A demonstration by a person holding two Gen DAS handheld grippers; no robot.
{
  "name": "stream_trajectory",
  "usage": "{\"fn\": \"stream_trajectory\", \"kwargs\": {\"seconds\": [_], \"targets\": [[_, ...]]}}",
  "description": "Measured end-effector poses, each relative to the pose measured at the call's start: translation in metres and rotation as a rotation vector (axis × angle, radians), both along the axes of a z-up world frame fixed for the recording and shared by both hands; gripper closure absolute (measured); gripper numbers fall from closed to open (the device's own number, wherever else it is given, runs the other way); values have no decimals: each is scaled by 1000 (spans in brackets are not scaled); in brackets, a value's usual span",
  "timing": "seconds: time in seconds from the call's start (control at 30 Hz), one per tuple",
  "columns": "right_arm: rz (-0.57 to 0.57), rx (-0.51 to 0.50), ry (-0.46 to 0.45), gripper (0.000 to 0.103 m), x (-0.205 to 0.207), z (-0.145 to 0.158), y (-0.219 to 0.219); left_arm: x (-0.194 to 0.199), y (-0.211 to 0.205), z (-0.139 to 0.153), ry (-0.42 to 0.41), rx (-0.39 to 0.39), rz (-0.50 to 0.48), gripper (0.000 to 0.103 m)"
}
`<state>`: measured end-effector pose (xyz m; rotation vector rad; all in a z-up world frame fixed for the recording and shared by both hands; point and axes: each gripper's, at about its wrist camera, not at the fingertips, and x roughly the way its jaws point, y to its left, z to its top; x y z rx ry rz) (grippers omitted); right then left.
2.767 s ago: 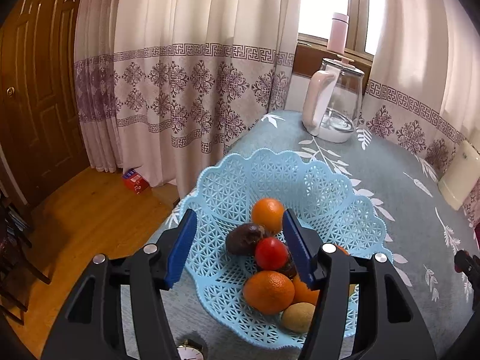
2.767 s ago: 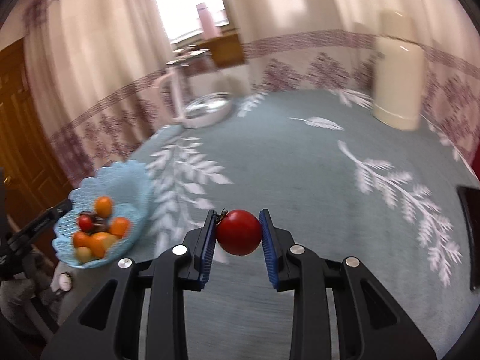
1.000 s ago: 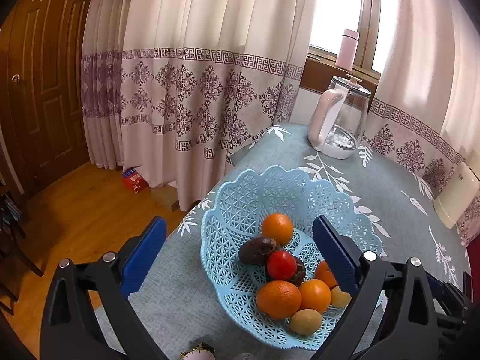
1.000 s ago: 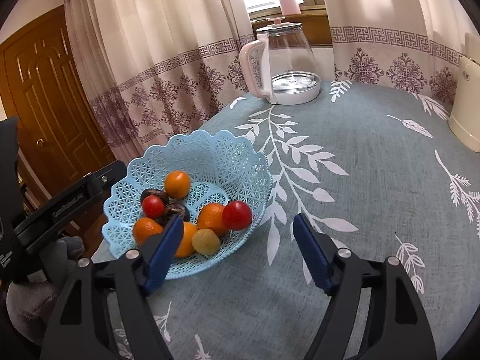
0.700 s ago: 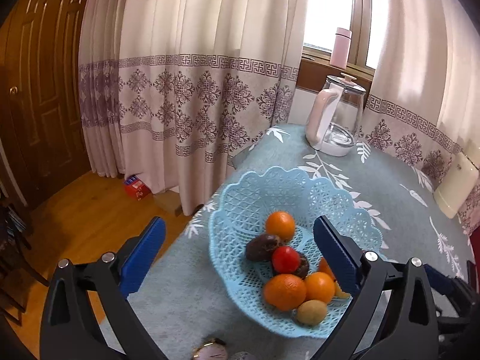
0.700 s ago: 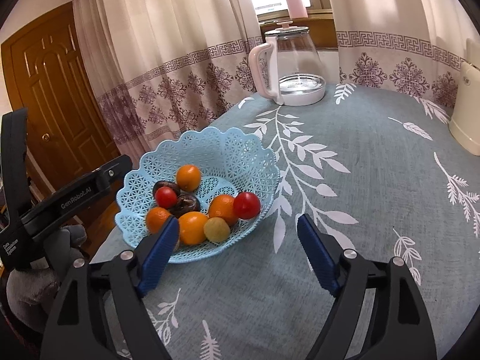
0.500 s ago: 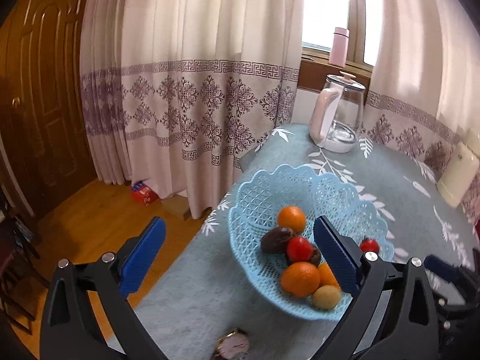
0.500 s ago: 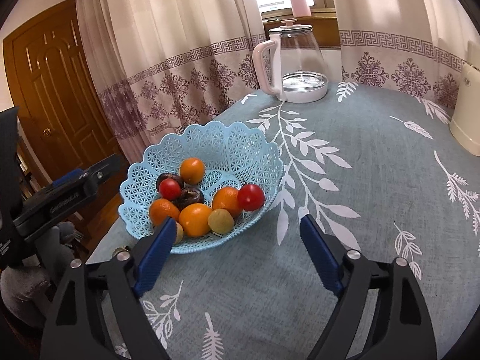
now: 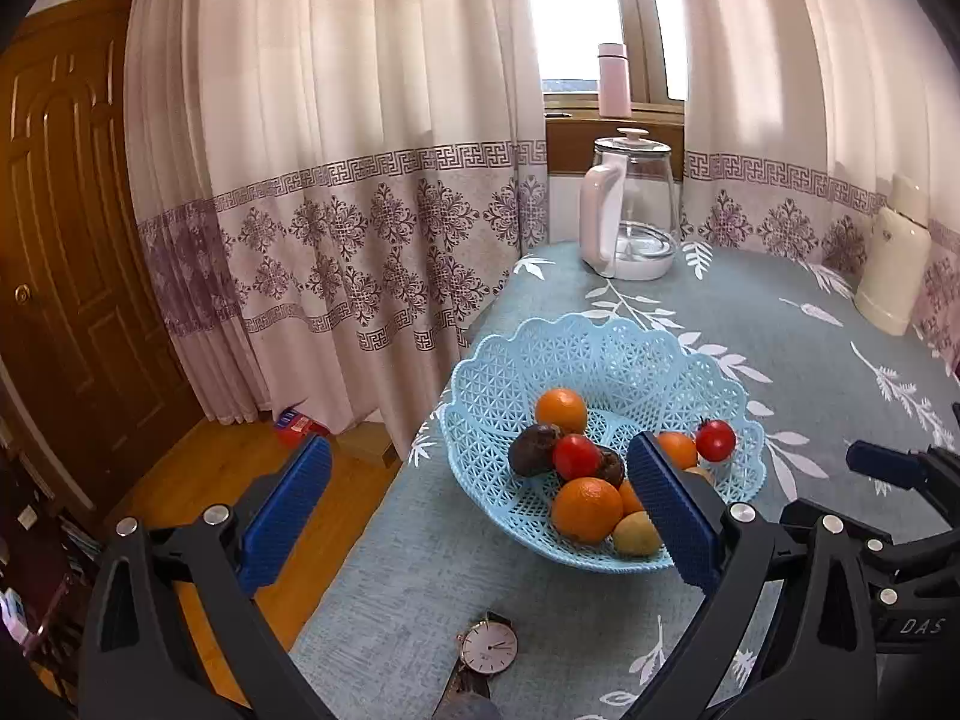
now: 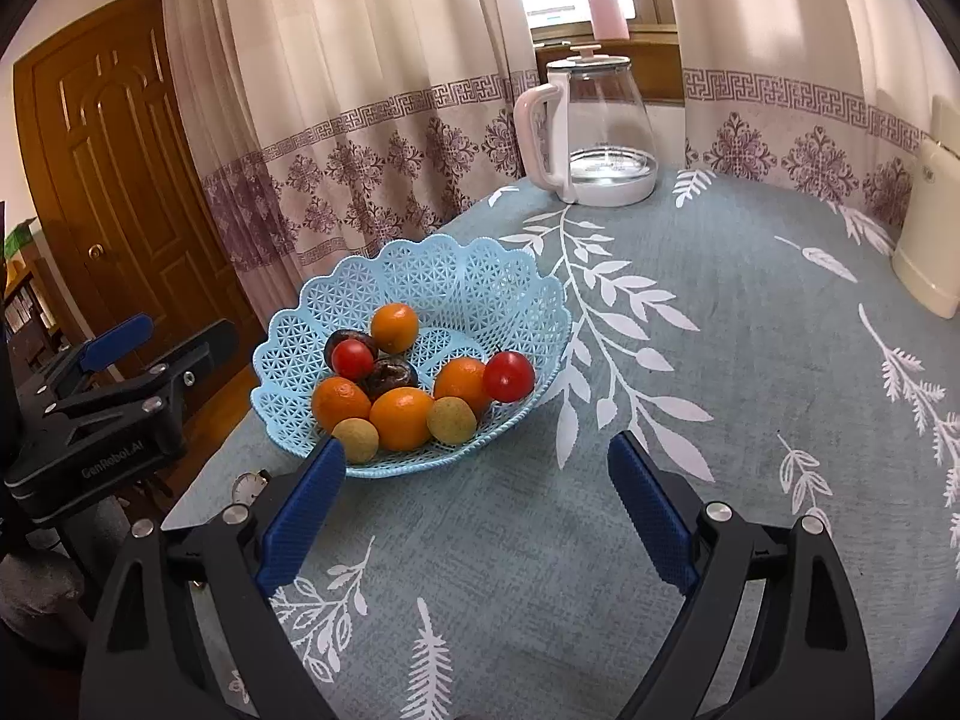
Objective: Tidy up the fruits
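Setting: wooden door [image 10: 114, 180], patterned curtains [image 9: 360, 192] and a window behind a bench [image 10: 750, 420] covered in a grey-blue cloth with white leaf prints.
Right gripper [image 10: 477, 507]: nearest in its own view, above the cloth just short of the basket; jaws spread wide, nothing between them.
Left gripper [image 9: 477, 513]: at the bench corner by the door; jaws spread wide and empty, the right pad overlapping the basket's near side in its view.
Wristwatch [image 9: 487, 647]: lying flat on the cloth at the bench edge, near the basket.
Basket [image 10: 480, 276]: light blue lattice plastic with a scalloped rim, standing near the bench corner.
Fruit: all piled in the basket's near half.
Near row: two yellowish-green fruits [image 10: 451, 420] with an orange [image 10: 401, 417] between them, touching.
Middle: two more oranges [image 10: 462, 383], two dark brown fruits [image 10: 390, 378], a small red tomato [image 10: 353, 359] resting on the darker ones.
Right side: a larger red tomato [image 10: 509, 376] with its stem, leaning on the basket wall beside an orange.
Far side of pile: a single orange [image 10: 394, 327].
Kettle [image 10: 591, 132]: glass with a pale pink handle, upright at the far bench edge.
Cream container [image 10: 933, 228]: upright at the far right.
Windowsill: a pink bottle [image 10: 605, 3] standing there.
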<state>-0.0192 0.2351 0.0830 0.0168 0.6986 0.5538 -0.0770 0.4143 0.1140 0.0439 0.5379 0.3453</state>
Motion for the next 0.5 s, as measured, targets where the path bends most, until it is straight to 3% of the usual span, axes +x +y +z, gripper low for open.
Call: {"fn": "stream_trajectory", "kwargs": {"seconds": [0.5], "targets": [[15,-39,-47,10,-11,3,11,3,-4,-3,14,94,58,3]]}}
